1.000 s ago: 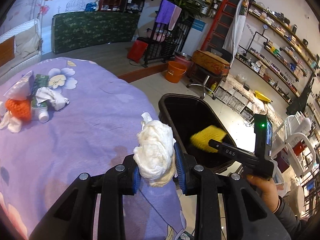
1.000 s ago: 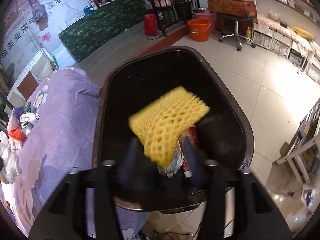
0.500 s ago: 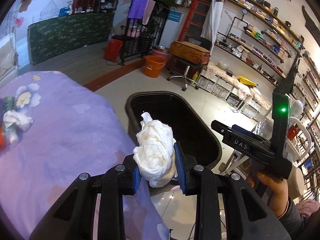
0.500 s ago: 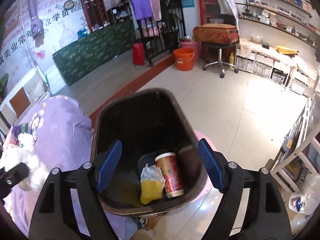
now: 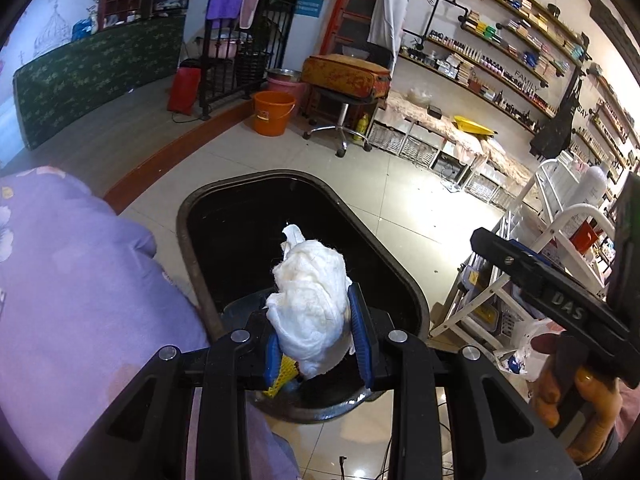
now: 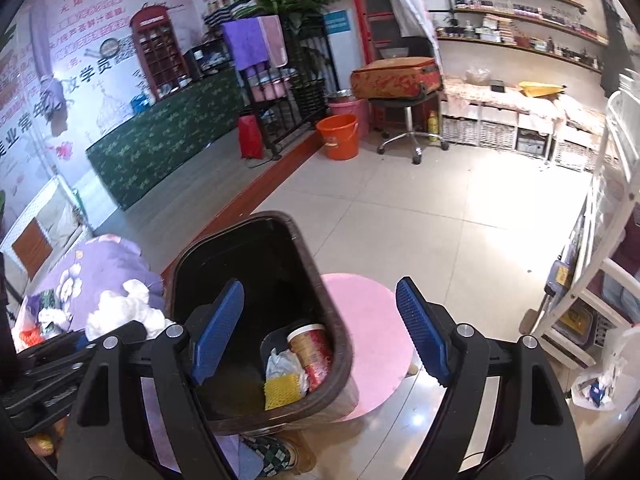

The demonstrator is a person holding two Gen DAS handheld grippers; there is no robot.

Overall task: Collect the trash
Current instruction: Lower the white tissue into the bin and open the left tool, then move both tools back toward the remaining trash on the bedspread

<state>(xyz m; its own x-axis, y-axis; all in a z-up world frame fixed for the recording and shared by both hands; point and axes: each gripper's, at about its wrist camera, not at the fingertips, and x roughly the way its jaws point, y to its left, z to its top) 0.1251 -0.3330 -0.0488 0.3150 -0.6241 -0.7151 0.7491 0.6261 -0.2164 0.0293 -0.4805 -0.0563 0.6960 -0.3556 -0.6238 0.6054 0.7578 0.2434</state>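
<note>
so the bin (image 6: 256,320) is sitting right beside the covered table (image 5: 80,300), with a cup (image 6: 310,350) and foam net (image 6: 282,390) lying in it, and a bucket (image 6: 338,136) is standing further back by the stool (image 6: 404,120)

Bright indoor light, glare on floor tiles (image 6: 500,200), strong fisheye bending, dark vignetted corners, sharp focus.

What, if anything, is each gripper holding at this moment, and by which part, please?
The left gripper pinches a white crumpled tissue wad by its lower half, above the bin. The right gripper is open and holds nothing.
</note>
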